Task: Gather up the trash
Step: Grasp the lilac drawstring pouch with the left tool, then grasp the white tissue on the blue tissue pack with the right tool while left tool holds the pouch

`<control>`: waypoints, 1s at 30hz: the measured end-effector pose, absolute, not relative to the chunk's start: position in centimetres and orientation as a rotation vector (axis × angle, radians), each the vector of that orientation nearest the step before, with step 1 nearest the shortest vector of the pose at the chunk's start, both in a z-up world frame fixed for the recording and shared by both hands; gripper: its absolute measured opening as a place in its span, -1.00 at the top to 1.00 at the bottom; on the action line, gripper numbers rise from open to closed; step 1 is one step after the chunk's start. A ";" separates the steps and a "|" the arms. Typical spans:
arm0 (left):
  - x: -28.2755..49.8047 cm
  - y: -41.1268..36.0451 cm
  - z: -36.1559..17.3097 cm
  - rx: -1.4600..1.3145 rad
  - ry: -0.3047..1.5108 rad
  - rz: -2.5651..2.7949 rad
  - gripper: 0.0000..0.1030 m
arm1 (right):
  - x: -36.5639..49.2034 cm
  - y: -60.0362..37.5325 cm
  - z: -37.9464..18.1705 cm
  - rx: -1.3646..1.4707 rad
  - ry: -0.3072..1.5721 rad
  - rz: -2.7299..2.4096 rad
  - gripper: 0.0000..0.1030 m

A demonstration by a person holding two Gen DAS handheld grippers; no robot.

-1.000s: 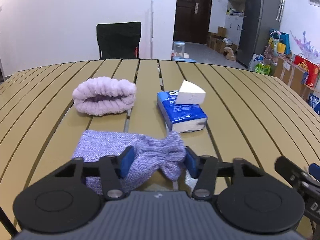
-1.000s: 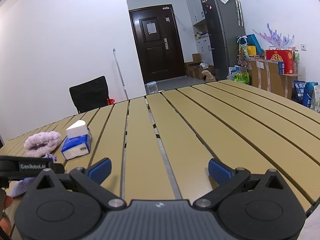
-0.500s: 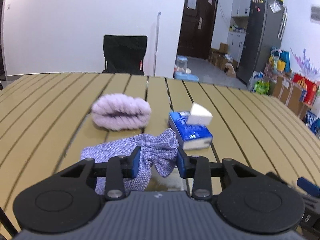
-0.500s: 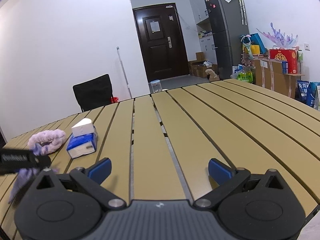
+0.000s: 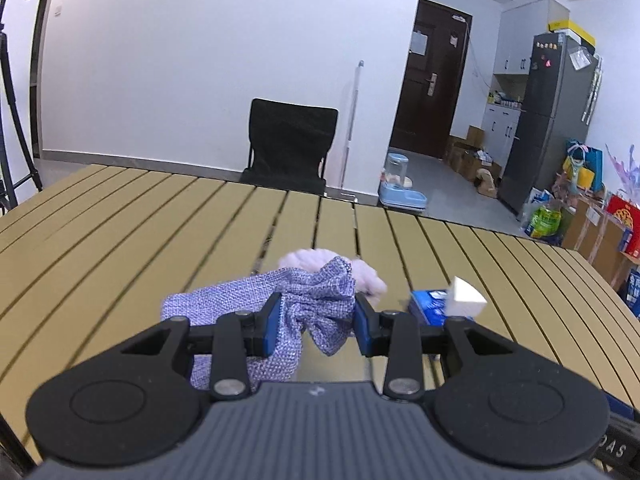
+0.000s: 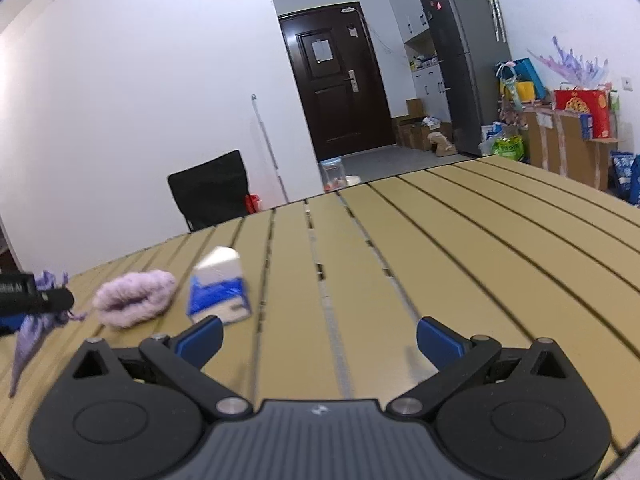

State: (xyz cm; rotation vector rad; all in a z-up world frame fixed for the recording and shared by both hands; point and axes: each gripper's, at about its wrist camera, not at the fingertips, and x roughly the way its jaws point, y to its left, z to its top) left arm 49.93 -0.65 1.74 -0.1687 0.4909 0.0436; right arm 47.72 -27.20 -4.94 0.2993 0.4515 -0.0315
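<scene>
Item: lavender woven pouch (image 5: 308,312) — we hold it pinched at its gathered neck in the left gripper (image 5: 316,326), fingers narrowed onto the cloth, the body trailing down and left, apparently lifted off the tabletop (image 5: 120,232).

Item: right gripper (image 6: 318,338) — fingers spread wide, nothing between them.

Item: tissue pack (image 6: 219,294), a white sheet standing from its top, just ahead and left of the right gripper's fingers; the nearer hand for it, we judge.

Item: fluffy pink headband (image 6: 134,296), beyond the pouch (partly hidden from the left view), between pouch and tissue pack.
</scene>
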 end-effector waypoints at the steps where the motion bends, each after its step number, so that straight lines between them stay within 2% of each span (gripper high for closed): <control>1: 50.0 -0.1 1.9 -0.177 0.489 0.049 0.29 | 48.1 -26.7 -4.6 0.296 0.452 -0.025 -1.00; 9: 50.7 3.3 2.5 -0.239 0.489 0.083 0.29 | 52.5 -22.8 -2.0 0.209 0.464 0.026 -0.99; 20: 51.2 4.5 2.8 -0.262 0.484 0.097 0.29 | 59.1 -19.0 -1.5 0.090 0.542 0.029 -0.77; 25: 51.3 4.5 2.6 -0.272 0.495 0.102 0.29 | 61.2 -18.7 -2.3 0.078 0.588 0.027 -0.50; 29: 50.9 4.4 2.7 -0.278 0.499 0.107 0.29 | 62.0 -18.7 -3.0 0.096 0.613 0.032 -0.20; 30: 50.8 4.4 2.8 -0.277 0.499 0.109 0.29 | 62.0 -18.8 -3.2 0.109 0.614 0.032 -0.04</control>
